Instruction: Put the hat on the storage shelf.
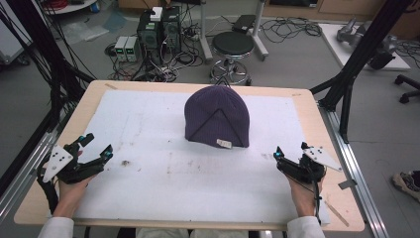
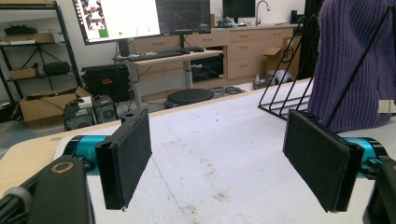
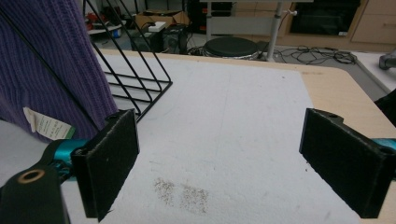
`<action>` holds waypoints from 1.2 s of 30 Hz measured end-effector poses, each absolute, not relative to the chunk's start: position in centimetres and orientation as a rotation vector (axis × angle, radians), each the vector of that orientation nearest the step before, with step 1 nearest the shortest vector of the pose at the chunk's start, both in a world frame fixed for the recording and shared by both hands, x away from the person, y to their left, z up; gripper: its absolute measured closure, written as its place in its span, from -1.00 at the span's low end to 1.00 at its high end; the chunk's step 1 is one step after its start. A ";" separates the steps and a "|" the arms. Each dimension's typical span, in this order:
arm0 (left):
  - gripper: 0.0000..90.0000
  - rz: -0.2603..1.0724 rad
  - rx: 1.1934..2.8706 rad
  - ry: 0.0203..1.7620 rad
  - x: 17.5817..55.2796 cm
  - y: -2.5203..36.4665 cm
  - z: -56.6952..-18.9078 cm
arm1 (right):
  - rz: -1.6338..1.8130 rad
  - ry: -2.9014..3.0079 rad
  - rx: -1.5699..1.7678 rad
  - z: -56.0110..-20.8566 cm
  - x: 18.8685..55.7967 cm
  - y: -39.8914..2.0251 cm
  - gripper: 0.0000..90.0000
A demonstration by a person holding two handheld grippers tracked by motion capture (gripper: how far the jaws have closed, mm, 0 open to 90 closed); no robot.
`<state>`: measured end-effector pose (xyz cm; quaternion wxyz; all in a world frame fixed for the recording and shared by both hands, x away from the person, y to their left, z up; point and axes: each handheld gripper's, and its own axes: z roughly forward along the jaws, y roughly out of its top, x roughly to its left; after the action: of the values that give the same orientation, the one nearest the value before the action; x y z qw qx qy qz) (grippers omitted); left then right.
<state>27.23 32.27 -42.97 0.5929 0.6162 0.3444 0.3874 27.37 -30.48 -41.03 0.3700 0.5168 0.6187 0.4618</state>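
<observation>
High view: A purple knit beanie (image 1: 217, 117) sits over a black wire stand on the white mat (image 1: 148, 188), at the 12 o'clock side of the mat centre. A small label (image 1: 224, 144) hangs at its near hem. The left gripper (image 1: 96, 147) rests at the mat's 9 o'clock edge, jaws spread apart with nothing between them; the beanie lies toward 2 o'clock from it, well apart. The right gripper (image 1: 290, 150) rests at the 3 o'clock edge, jaws likewise spread and empty; the beanie lies toward 10 o'clock from it, well apart. A hand (image 1: 72, 191) backs each gripper from the 6 o'clock side.

Left gripper view: Both black pads (image 2: 130, 154) stand wide, released, bare mat between them. The beanie (image 2: 355, 60) stands at 2 o'clock, beyond the right-hand pad and not touching it. The wire stand (image 2: 287, 100) shows beside it at 1 o'clock.

Right gripper view: Both pads (image 3: 112, 161) stand wide, released, only stained mat between them. The beanie (image 3: 46, 65) fills the 10 o'clock area, above and behind the left-hand pad; contact cannot be told. The wire stand (image 3: 135, 79) projects from it toward 12 o'clock
</observation>
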 end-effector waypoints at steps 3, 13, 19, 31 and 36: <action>-0.47 0.905 1.439 0.794 27.2 32.2 -42.9 | 1.185 1.578 1.327 -40.9 27.3 -30.6 -0.75; -0.47 0.912 1.441 0.801 27.1 32.0 -42.8 | 1.179 1.587 1.316 -40.9 27.0 -30.4 -0.75; -0.47 0.913 1.441 0.809 27.2 32.2 -42.8 | 1.182 1.585 1.323 -40.9 26.9 -30.3 -0.75; -0.47 0.905 1.437 0.805 27.4 32.1 -42.8 | 1.210 1.566 1.329 -41.0 26.6 -30.6 -0.74; -0.47 0.904 1.429 0.807 27.4 32.2 -42.8 | 1.242 1.540 1.381 -41.5 26.6 -31.5 -0.74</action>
<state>27.35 32.17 -42.77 0.5920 0.6146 0.3472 0.3889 26.59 -31.52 -41.45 0.3565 0.5349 0.5962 0.4809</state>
